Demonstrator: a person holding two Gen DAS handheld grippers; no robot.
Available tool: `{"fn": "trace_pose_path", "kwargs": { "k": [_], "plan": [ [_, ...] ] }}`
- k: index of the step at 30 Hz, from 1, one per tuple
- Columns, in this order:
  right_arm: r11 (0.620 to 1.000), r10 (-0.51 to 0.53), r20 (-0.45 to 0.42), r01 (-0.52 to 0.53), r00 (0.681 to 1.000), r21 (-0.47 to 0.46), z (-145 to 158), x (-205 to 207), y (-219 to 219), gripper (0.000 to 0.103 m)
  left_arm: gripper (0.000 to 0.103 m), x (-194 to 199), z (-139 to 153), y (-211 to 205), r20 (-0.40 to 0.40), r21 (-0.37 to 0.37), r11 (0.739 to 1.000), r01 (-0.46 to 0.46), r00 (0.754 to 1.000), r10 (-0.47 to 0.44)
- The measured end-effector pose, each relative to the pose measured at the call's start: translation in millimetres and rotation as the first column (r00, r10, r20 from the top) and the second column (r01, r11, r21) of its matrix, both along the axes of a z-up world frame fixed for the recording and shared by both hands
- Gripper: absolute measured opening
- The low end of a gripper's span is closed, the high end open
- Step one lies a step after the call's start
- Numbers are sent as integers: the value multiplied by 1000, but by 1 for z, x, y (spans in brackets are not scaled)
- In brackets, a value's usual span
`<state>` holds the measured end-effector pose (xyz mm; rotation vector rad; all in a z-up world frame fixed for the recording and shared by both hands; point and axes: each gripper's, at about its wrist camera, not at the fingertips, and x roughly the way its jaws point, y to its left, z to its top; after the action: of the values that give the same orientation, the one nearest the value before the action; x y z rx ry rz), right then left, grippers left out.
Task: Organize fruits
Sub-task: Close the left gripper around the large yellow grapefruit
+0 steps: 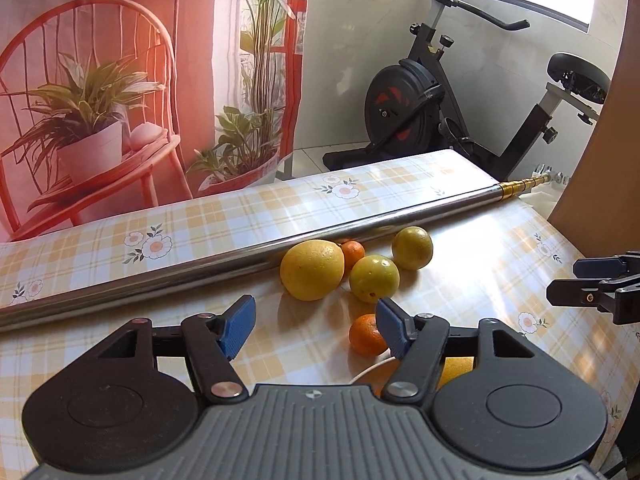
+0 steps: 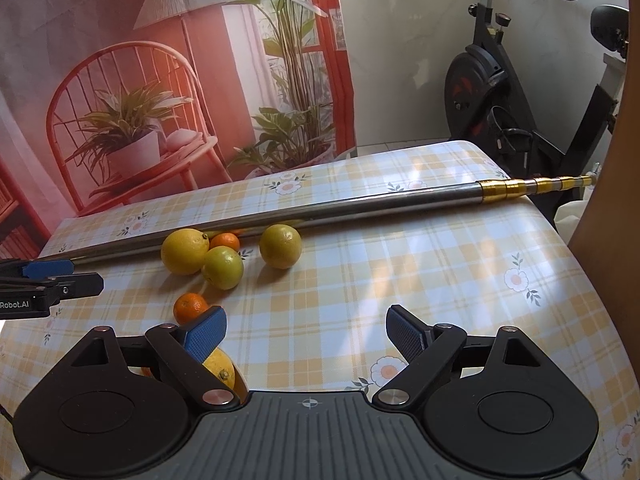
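The table (image 2: 440, 272) was covered by a glossy yellow-and-white plaid cloth printed with small daisies. A long metal pole (image 2: 320, 210) with a gold telescoping end lay across its far side. Just in front of the pole sat 1 large yellow citrus (image 2: 184, 251), 2 smaller yellow-green fruits (image 2: 222, 267) (image 2: 280, 246) and 1 small orange (image 2: 225, 241) tucked against the pole. Another small orange (image 2: 190, 307) lay nearer, apart from the cluster.
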<state>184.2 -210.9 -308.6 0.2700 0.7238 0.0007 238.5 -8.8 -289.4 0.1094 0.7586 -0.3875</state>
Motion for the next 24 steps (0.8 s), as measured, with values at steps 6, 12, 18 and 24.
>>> {"fn": "trace_pose_path", "kwargs": {
  "k": [6, 12, 18, 24],
  "plan": [
    [1000, 2, -9, -2, 1000, 3, -5, 10, -6, 85, 61, 32, -16, -15, 25, -30, 999, 13, 1000, -13],
    [1000, 6, -20, -6, 1000, 22, -11, 19, -13, 85, 58, 59, -33, -24, -13, -17, 1000, -4, 1000, 4],
    [999, 4, -33, -2, 999, 36, -16, 26, -18, 85, 59, 79, -47, -14, -73, -62, 997, -47, 996, 43],
    [998, -4, -45, 6, 999, 56, -23, 31, -23, 85, 59, 90, -57, -13, -104, -102, 994, -36, 994, 25]
  ]
}}
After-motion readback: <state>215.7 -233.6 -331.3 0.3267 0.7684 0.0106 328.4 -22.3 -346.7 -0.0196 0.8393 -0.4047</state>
